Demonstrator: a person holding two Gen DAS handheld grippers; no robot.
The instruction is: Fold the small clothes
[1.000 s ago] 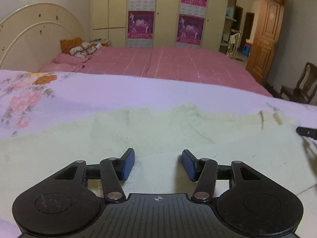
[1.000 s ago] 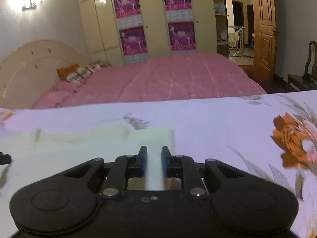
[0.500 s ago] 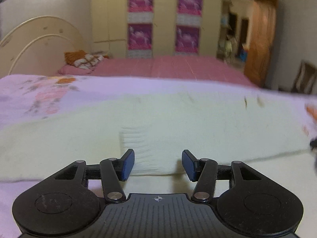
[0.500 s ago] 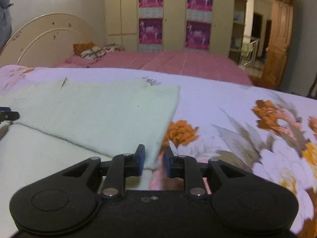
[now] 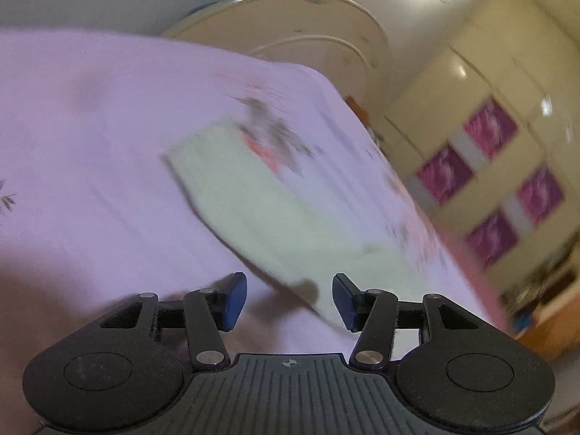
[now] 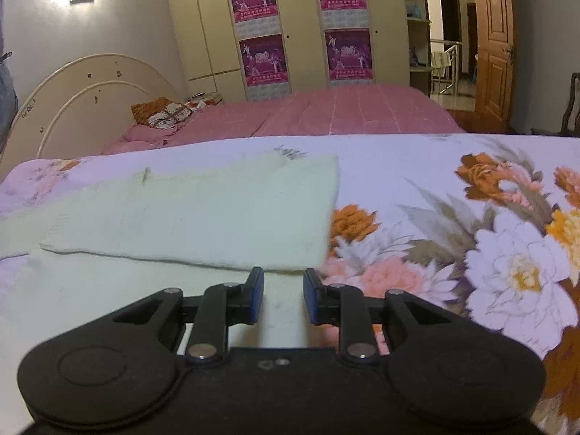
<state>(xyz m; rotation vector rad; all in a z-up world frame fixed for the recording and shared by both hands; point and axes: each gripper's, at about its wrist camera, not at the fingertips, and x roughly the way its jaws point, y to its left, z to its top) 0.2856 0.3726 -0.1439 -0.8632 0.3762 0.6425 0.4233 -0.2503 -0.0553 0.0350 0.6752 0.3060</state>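
In the right wrist view, the right hand-held gripper [image 6: 279, 295] is nearest, with its two blue pads apart and nothing between them, so it is released. Just under and in front of it lies the pale green cloth [image 6: 203, 214] on the floral bedsheet [image 6: 489, 239]. The cloth is folded: an upper layer lies over a lower one, and the fold's near edge runs from the left to a point just in front of the pads. The right edge of the upper layer ends beside an orange printed flower. To the right of the cloth, the sheet is uncovered up to the right edge of the bed. Behind the far edge of this bed there is a second bed with a pink cover [image 6: 344, 112], then a cream headboard [image 6: 83, 98], a wardrobe with purple posters [image 6: 261, 29], and a wooden door [image 6: 494, 47] at the far right.

The left wrist view is tilted and blurred. The left hand-held gripper [image 5: 289, 301] is also released, the pads wide apart and holding nothing. The near corner of the cloth [image 5: 275, 214] lies just in front of the right pad. To the left of the cloth, the lilac sheet [image 5: 90, 145] is uncovered. Beyond the edge of the bed the headboard [image 5: 290, 18] and the wardrobe [image 5: 489, 152] are visible.
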